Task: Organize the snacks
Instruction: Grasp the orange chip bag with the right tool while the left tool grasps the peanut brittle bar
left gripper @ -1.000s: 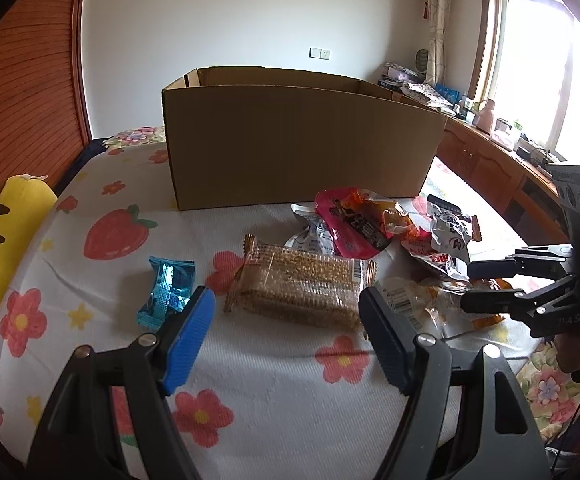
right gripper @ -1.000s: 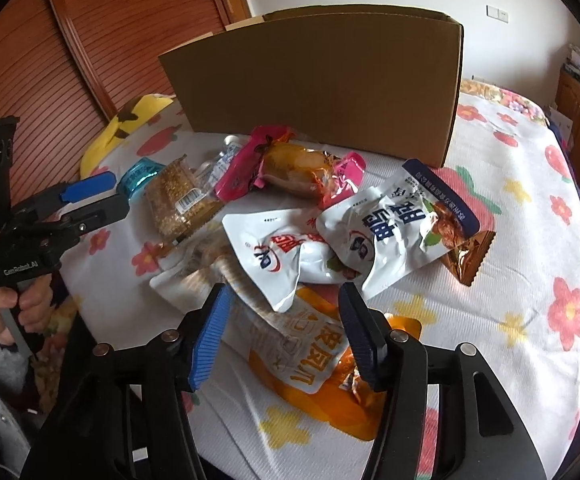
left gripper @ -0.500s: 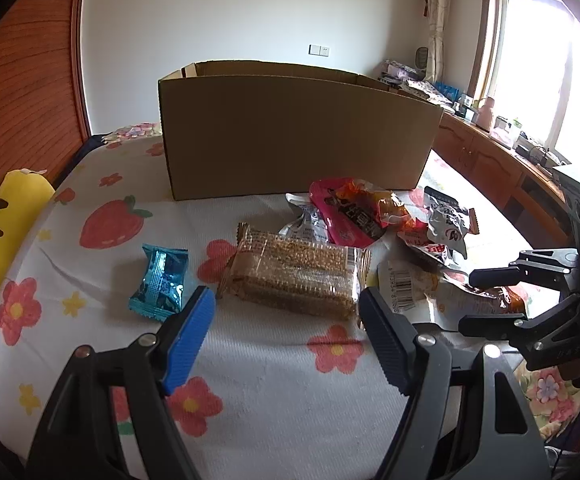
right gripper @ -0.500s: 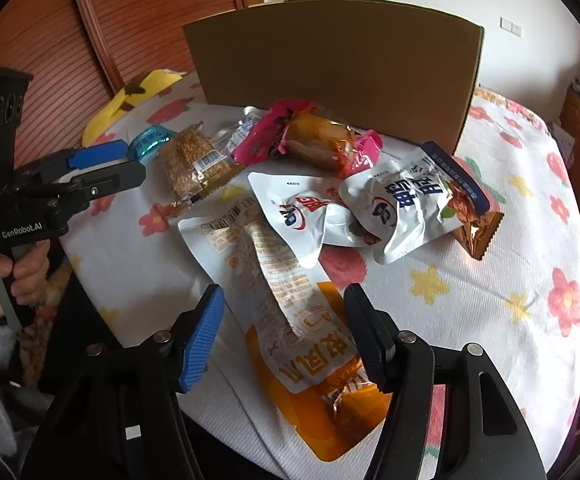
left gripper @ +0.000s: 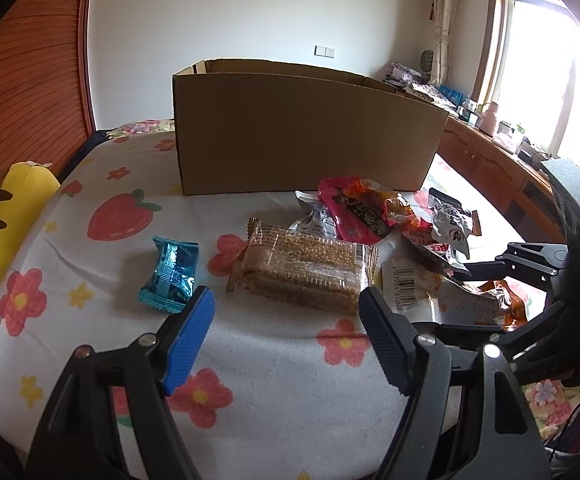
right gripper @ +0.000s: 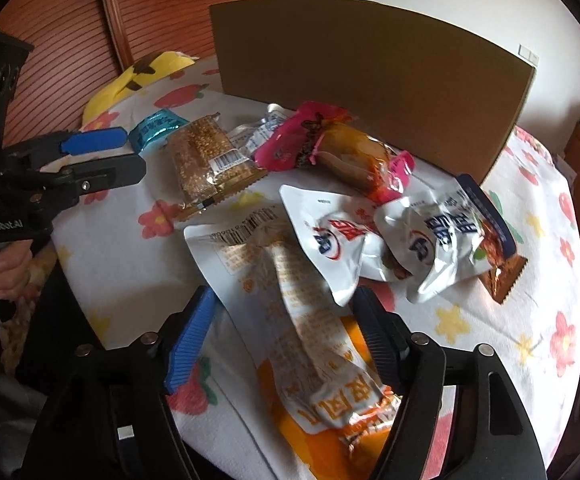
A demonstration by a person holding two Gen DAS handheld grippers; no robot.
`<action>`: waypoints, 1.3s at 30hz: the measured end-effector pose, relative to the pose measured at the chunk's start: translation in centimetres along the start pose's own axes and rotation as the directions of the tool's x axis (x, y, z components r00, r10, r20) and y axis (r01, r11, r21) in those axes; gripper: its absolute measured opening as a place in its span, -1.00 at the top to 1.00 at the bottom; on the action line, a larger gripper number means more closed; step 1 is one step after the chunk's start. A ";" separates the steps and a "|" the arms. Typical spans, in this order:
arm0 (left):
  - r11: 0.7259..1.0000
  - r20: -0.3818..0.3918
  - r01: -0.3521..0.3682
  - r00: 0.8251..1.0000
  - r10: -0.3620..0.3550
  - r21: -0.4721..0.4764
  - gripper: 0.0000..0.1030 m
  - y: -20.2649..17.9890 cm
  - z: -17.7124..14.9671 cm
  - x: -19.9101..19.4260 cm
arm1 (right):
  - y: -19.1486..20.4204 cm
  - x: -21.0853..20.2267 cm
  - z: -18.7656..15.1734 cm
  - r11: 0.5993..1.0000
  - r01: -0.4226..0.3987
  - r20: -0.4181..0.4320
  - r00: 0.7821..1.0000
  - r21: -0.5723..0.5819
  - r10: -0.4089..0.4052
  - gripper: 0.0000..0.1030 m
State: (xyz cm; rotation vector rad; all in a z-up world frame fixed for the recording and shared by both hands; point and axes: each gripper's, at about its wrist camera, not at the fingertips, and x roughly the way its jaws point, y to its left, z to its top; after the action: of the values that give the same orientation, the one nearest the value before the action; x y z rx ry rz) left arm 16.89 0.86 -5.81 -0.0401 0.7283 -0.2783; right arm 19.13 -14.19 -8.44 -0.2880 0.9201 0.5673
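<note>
Both wrist cameras look down, close, over the bed (left gripper: pixel 273 364). Left faces the box (left gripper: pixel 302 136) from the left, right from the right. They share the snack pile (right gripper: pixel 330 216).

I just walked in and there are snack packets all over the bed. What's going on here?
A person with a gripper in each hand is sorting snacks toward the cardboard box; every packet is outside it so far. The right gripper is opening over the orange-and-white pouch, not gripping it. The left gripper is open, empty, facing the sesame bar and blue packet.
</note>
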 end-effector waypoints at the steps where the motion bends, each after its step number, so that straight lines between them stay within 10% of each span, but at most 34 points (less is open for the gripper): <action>1: 1.000 0.000 0.001 1.000 -0.001 -0.001 -0.46 0.0 0.0 0.0 | 0.3 0.2 0.1 1.000 0.011 0.000 1.000 -0.013 -0.011 -0.47; 10: 1.000 0.006 0.002 1.000 -0.002 -0.001 -0.46 -0.2 0.2 0.1 | 0.6 0.8 0.7 1.000 0.016 0.010 1.000 0.000 -0.016 -0.53; 20: 0.995 -0.052 0.027 0.998 -0.023 0.091 -0.50 -1.7 2.2 2.6 | 0.2 -0.1 0.1 0.999 0.038 0.024 0.999 -0.016 -0.038 0.29; 39: 0.984 -0.160 0.053 0.987 -0.026 0.171 -0.66 -2.4 3.6 5.7 | -0.2 -0.7 -0.8 1.000 0.016 0.067 0.998 -0.013 -0.015 0.25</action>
State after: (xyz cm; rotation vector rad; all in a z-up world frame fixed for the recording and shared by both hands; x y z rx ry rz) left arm 22.79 -3.21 -6.50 0.1355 0.8577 -0.3857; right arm 18.44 -14.96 -8.34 -0.2863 0.8489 0.5661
